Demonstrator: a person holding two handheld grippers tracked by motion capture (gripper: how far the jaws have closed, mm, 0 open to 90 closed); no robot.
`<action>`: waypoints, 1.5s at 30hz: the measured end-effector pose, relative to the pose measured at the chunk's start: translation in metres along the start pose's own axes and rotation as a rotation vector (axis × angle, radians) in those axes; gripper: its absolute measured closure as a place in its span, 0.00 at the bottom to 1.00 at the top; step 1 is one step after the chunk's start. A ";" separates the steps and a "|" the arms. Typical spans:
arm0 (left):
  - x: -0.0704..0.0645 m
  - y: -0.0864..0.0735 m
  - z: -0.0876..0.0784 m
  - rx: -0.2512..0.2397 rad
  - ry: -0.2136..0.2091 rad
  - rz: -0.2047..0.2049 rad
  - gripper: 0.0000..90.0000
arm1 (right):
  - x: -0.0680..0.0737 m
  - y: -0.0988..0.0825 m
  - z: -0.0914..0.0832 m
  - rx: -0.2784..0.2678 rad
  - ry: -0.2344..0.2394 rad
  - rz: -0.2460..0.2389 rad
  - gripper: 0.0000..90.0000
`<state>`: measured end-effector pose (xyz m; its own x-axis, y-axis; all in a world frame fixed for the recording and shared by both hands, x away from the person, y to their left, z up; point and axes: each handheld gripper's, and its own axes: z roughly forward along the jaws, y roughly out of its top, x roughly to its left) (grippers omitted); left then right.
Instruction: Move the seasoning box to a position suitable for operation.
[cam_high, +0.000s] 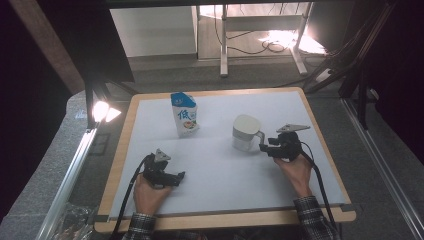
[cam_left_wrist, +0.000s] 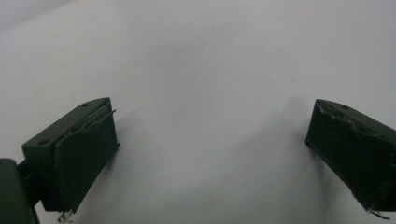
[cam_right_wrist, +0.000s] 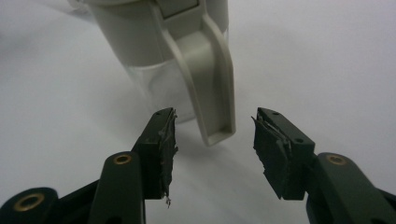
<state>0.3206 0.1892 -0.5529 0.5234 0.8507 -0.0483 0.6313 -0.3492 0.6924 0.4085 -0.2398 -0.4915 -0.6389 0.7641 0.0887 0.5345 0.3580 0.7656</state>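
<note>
Step in hand, as judged: grasping the handle (cam_right_wrist: 212, 84) of the grey-lidded clear plastic jug (cam_high: 245, 132), standing right of centre on the white-topped wooden table (cam_high: 220, 172). Right hand-held gripper (cam_right_wrist: 215, 140) is part-open, straddling the handle tip without contact; next it must advance and clamp. Left hand-held gripper (cam_left_wrist: 210, 149) rests wide open, empty. Blue-and-white milk carton (cam_high: 184, 114) stands behind. Dark room, lamp at left.

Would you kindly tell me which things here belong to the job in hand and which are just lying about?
In the job:
- pitcher, its handle just ahead of the open right tongs

Lying about:
- milk carton, standing apart to the pitcher's left
- left tongs, open over the bare white mat
</note>
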 end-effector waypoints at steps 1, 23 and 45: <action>0.000 0.000 0.000 0.000 0.000 0.000 0.02 | 0.001 0.001 0.001 -0.005 -0.003 0.001 0.55; 0.000 0.000 0.000 0.000 0.000 0.000 0.02 | 0.007 0.011 0.017 -0.017 -0.115 -0.023 0.65; 0.000 0.000 0.000 -0.001 0.000 0.000 0.02 | -0.002 0.019 0.027 -0.030 -0.241 -0.015 0.85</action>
<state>0.3205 0.1892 -0.5530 0.5234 0.8507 -0.0486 0.6309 -0.3486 0.6931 0.4346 -0.2207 -0.4944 -0.4944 0.8660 -0.0746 0.5066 0.3568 0.7849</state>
